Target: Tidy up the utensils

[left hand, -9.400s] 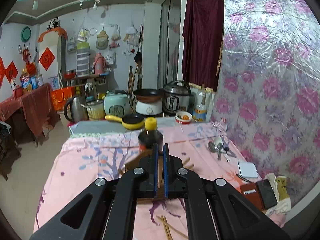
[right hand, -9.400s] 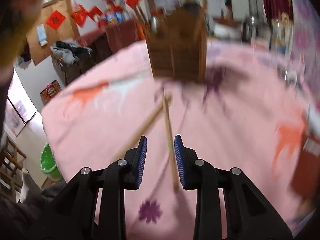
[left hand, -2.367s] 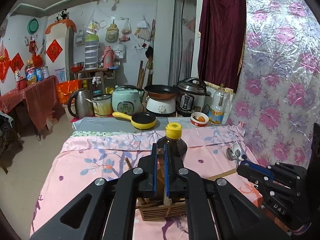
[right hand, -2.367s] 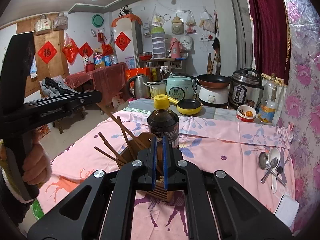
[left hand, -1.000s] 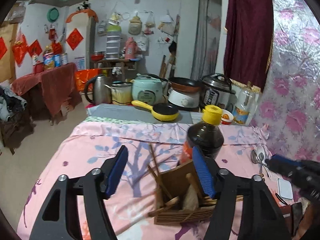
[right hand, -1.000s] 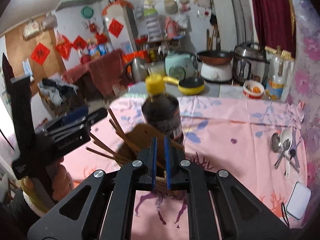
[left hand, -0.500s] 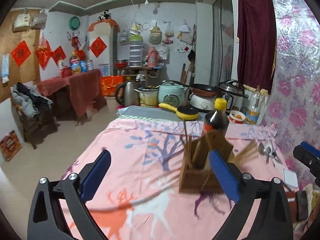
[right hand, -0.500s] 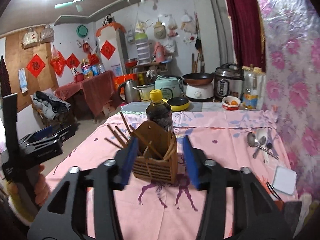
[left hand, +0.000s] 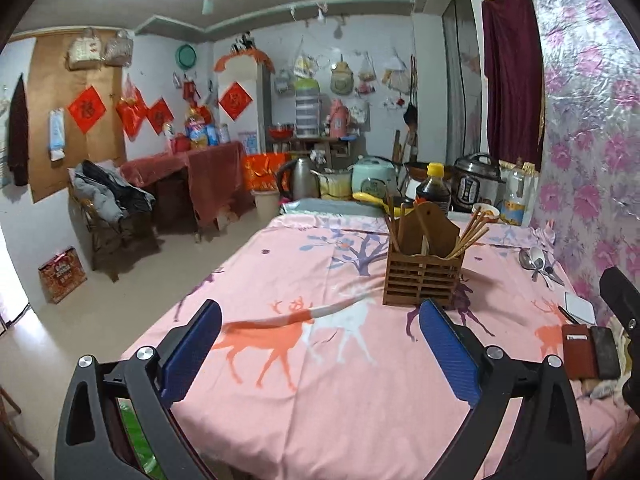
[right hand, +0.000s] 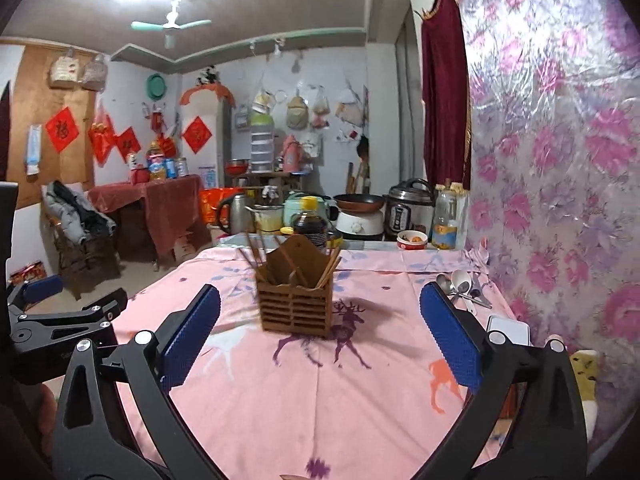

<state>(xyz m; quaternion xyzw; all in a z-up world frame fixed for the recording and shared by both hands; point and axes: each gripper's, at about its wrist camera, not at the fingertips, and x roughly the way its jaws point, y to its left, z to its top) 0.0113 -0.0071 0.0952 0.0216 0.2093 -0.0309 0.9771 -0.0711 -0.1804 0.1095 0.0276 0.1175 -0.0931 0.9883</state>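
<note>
1. Left gripper (left hand: pixel 320 344): jaws spread wide with nothing between them; a second ago they were narrower and close around the wooden utensil holder (left hand: pixel 422 276).
2. Right gripper (right hand: pixel 320 330): jaws have just been opening from near-closed to wide; nothing between them.
3. Both grippers now sit farther back from the holder, over the near part of the pink tablecloth (left hand: pixel 320 400).
4. The holder stands upright mid-table and contains chopsticks (left hand: pixel 470 236) leaning out left and right.
5. Metal spoons (right hand: pixel 460 286) lie loose at the far right, outside the holder.
</note>
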